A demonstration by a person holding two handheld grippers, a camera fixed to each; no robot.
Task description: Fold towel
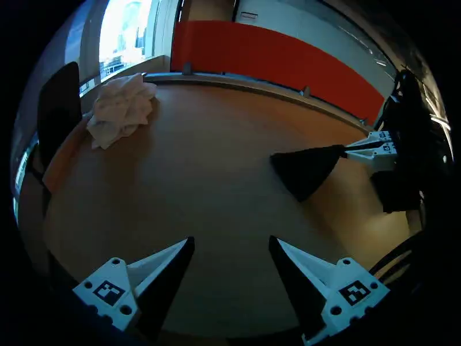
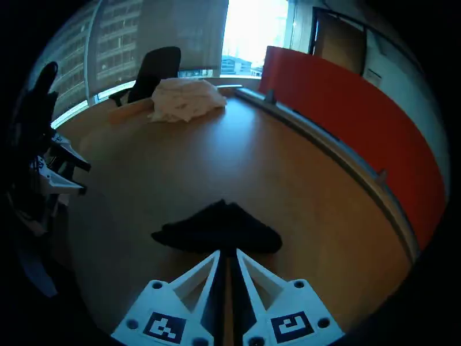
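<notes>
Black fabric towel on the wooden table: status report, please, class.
Left gripper open, holding nothing. Right gripper shut on black fabric towel, at its near edge. Crumpled white cloth heap at far end, not in the way.

Nothing legible: no words, numbers or brands can be read. Left gripper [image 1: 230,239]: a square black-and-white code marker [image 1: 109,291] on each finger, at 7 and 5 o'clock in the left gripper view; a pattern only, no letters. Right gripper [image 2: 227,252]: same kind of markers, 6 o'clock in the right gripper view. Small white wall plate [image 1: 249,16], 12 o'clock in the left gripper view, too small to read.
</notes>
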